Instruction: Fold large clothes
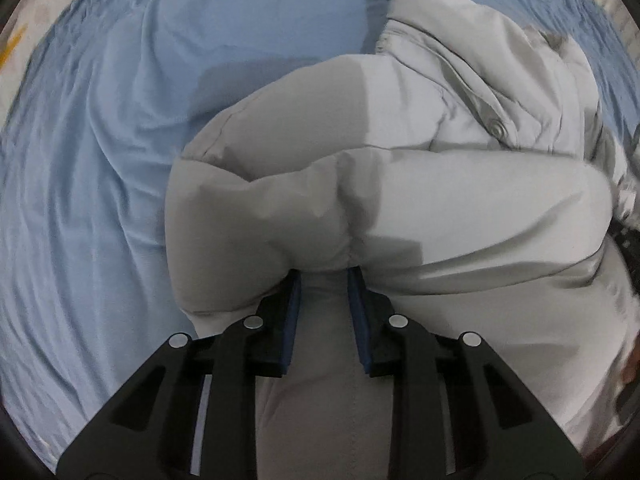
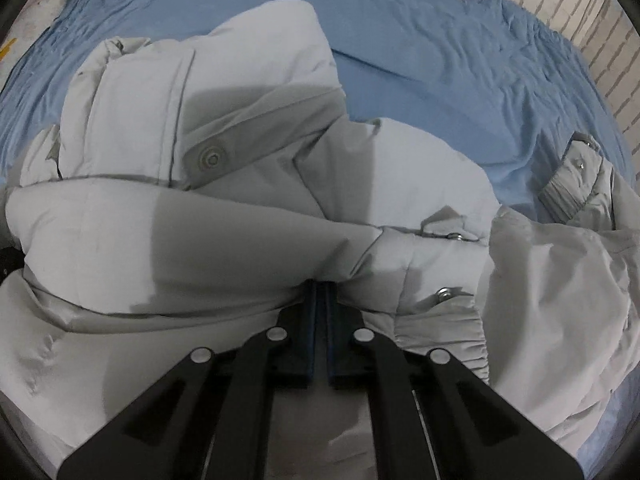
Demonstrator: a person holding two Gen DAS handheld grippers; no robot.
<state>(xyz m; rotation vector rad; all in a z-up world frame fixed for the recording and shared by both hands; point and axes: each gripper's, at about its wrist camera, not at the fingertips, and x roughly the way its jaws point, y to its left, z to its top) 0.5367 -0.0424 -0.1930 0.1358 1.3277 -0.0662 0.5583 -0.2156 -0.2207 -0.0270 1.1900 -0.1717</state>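
Note:
A pale grey padded jacket (image 1: 460,208) lies bunched on a blue bed sheet (image 1: 100,140). My left gripper (image 1: 322,276) has its jaws a little apart with a thick fold of the jacket pinched between them, near the sleeve end. In the right wrist view the jacket (image 2: 200,220) fills the middle, with its hood (image 2: 168,92) at the far left and a snap-buttoned cuff (image 2: 444,300) just right of the fingers. My right gripper (image 2: 320,286) is shut on the jacket's sleeve fold; its tips are buried under the fabric.
The blue sheet (image 2: 460,60) covers the bed beyond and beside the jacket. A white brick wall (image 2: 592,20) runs along the far right. A second cuff with snaps (image 2: 572,184) lies at the right. Pale floor (image 1: 16,40) shows past the sheet's left edge.

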